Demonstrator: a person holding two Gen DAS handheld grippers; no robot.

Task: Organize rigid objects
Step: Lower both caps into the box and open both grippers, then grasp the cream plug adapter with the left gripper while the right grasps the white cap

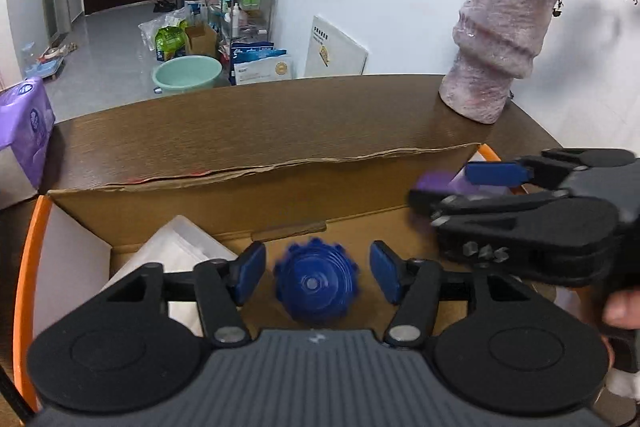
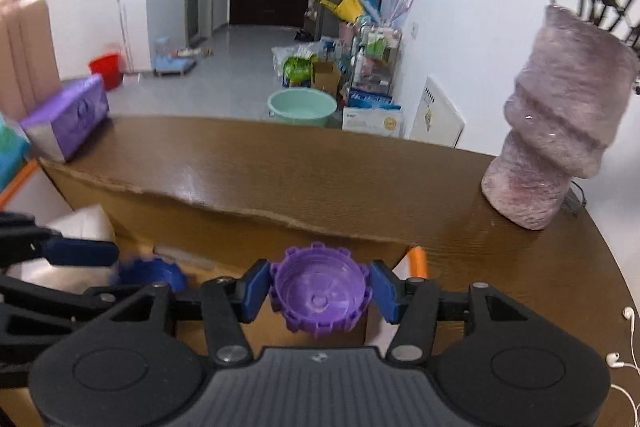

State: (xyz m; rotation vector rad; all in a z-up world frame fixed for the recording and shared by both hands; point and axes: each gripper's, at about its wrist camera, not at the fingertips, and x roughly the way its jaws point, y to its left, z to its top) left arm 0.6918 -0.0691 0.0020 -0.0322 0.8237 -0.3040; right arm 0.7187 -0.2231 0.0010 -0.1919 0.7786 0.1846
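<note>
In the left wrist view my left gripper (image 1: 318,271) stands open over an open cardboard box (image 1: 280,195). A blue toothed cap (image 1: 316,287), blurred, lies between the blue pads with a gap on each side. My right gripper (image 1: 440,185) reaches in from the right with something purple in its jaws. In the right wrist view the right gripper (image 2: 320,287) is shut on a purple toothed cap (image 2: 320,297), hollow side up, with both pads against its rim. To the left there, the blue cap (image 2: 148,273) shows beneath one of the left gripper's fingers (image 2: 76,253).
The box sits in an orange-rimmed white tray (image 1: 24,267) on a brown wooden table (image 1: 240,123). White plastic (image 1: 176,247) lies in the box's left part. A pink vase (image 1: 496,55) with flowers stands back right, a purple tissue pack (image 1: 24,123) back left, white earphones (image 2: 628,347) far right.
</note>
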